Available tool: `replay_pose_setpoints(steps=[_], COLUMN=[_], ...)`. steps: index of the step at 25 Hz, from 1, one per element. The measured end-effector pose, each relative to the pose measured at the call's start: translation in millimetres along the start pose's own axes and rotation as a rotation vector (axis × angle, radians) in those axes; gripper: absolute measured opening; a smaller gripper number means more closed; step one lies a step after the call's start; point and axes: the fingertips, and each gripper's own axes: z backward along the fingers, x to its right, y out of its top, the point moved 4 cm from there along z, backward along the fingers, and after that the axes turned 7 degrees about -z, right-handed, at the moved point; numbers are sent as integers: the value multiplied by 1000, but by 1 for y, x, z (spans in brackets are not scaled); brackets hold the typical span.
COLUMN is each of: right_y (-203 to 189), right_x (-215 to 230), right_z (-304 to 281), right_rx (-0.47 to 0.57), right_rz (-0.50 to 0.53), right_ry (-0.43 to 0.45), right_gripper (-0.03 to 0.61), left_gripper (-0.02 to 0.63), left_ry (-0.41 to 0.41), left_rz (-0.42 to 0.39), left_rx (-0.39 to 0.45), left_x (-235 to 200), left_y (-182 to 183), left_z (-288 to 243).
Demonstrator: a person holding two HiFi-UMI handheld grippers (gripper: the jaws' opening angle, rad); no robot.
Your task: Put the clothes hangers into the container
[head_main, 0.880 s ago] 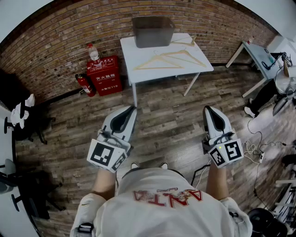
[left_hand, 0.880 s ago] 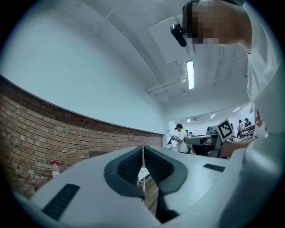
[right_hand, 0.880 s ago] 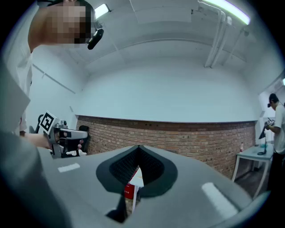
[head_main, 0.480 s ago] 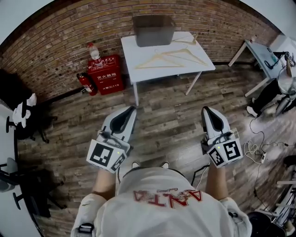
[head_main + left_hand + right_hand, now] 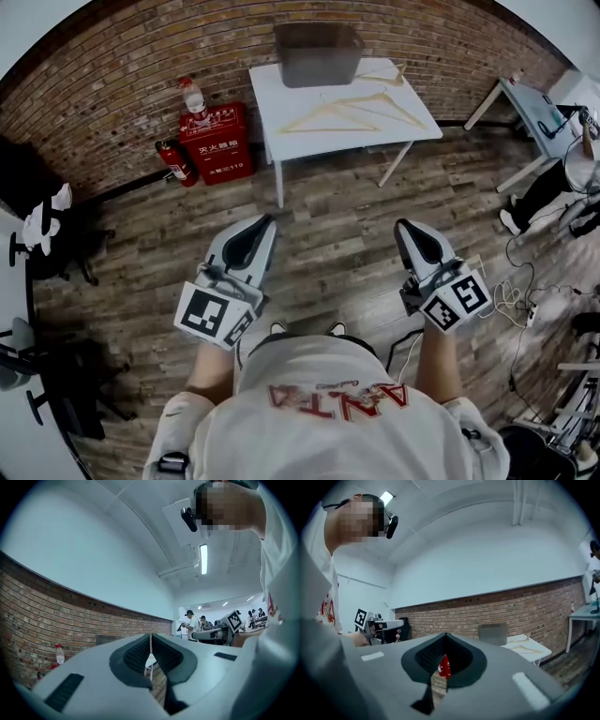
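Several pale wooden hangers (image 5: 336, 116) lie on a small white table (image 5: 287, 124) against the brick wall, one more (image 5: 384, 75) near its back right corner. A grey container (image 5: 319, 53) stands at the table's back edge. Both grippers are held level over the wooden floor, well short of the table. My left gripper (image 5: 268, 219) is shut and empty; its jaws meet at the tips (image 5: 150, 637). My right gripper (image 5: 404, 227) is also shut on nothing (image 5: 445, 635). The right gripper view shows the container (image 5: 492, 633) and hangers (image 5: 520, 641) ahead to the right.
A red fire-equipment box (image 5: 214, 142) with a bottle (image 5: 192, 97) on top and an extinguisher (image 5: 176, 161) stand left of the table. Another table (image 5: 534, 108) and floor cables (image 5: 511, 300) are at the right; black chairs (image 5: 47, 248) at the left. People stand in the distance (image 5: 192, 623).
My right gripper has shifted a little left and swung its tips toward the left. The left gripper has held still. The table sits slightly farther right in the head view.
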Motion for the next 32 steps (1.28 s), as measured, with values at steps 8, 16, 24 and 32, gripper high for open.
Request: replay_pose_setpoints(steps=[8,16,24,32], right_y=[-14,-11,-3,19], right_x=[-34,6,70,177], right_z=[-33,-52,-107,-121], right_rx=[-45,-33,-27,-2], right_rz=[138,70,53,17], right_ry=[-101,-147,-64,-27], right_gripper=[0,0,0,0], left_gripper=[20,20,20,20], left_ry=[-44,-69,-28,3], left_rz=[35,52,-6,-41], left_rx=[0,-11,-49,-104], left_x=[-40,-62,-88,-79], left_y=[-22,-33,-27,-25], left_z=[17,-16,-82,-185])
